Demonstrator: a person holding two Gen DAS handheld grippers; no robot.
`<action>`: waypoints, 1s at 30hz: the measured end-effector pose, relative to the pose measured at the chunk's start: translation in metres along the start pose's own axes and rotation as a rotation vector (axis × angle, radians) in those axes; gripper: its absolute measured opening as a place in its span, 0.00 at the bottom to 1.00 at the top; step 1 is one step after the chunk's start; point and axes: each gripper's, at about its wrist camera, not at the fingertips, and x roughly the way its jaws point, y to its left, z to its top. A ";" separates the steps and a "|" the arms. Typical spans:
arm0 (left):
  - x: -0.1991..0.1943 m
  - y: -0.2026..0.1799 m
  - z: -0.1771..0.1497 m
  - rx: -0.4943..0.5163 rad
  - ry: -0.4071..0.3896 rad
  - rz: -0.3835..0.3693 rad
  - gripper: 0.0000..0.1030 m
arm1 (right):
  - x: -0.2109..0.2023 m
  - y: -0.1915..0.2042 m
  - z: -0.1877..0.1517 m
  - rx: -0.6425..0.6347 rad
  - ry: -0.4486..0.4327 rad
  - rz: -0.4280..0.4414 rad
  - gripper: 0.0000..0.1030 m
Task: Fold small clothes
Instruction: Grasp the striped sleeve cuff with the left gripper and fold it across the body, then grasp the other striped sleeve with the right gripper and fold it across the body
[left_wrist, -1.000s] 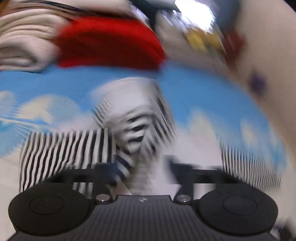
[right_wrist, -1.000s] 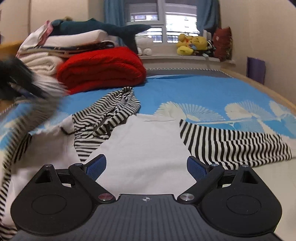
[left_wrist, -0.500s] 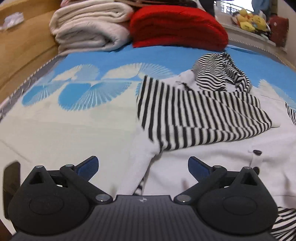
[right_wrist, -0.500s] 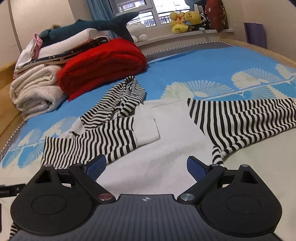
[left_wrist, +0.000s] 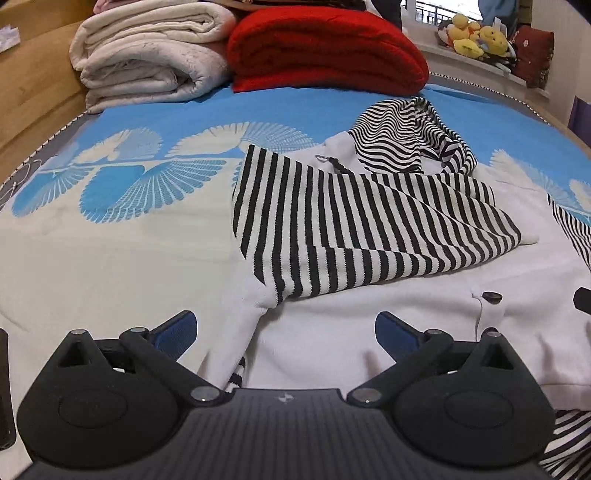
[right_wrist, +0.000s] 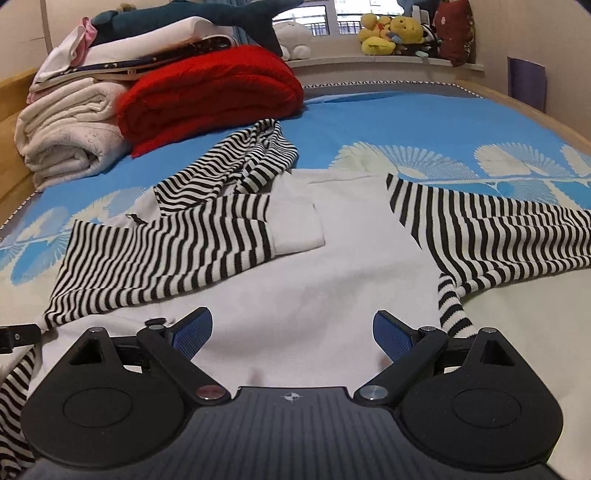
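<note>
A small white hooded top (right_wrist: 303, 295) with black-and-white striped sleeves lies flat on the bed. Its left sleeve (left_wrist: 362, 236) is folded across the chest, also in the right wrist view (right_wrist: 166, 254). The right sleeve (right_wrist: 491, 236) lies spread out to the side. The striped hood (left_wrist: 402, 136) is bunched at the far end. My left gripper (left_wrist: 286, 334) is open and empty, low over the garment's left lower edge. My right gripper (right_wrist: 293, 334) is open and empty over the white body near the hem.
A red folded blanket (left_wrist: 325, 48) and cream folded blankets (left_wrist: 147, 55) are stacked at the head of the blue patterned bedspread (left_wrist: 110, 188). Plush toys (right_wrist: 391, 33) sit on the window sill. A wooden bed frame (left_wrist: 33, 74) runs along the left.
My left gripper carried the left sleeve across the chest, let go of it and pulled back to the garment's lower edge. My right gripper stayed open and drew back slightly.
</note>
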 end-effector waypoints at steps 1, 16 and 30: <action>0.001 -0.001 0.000 0.004 0.000 0.003 1.00 | 0.001 -0.002 0.000 0.008 0.004 -0.002 0.91; 0.004 -0.004 -0.002 0.025 0.007 0.017 1.00 | 0.005 -0.012 0.000 0.043 0.028 -0.004 0.92; 0.016 -0.016 0.001 0.022 0.063 -0.015 1.00 | 0.019 -0.125 0.023 0.521 0.034 -0.171 0.92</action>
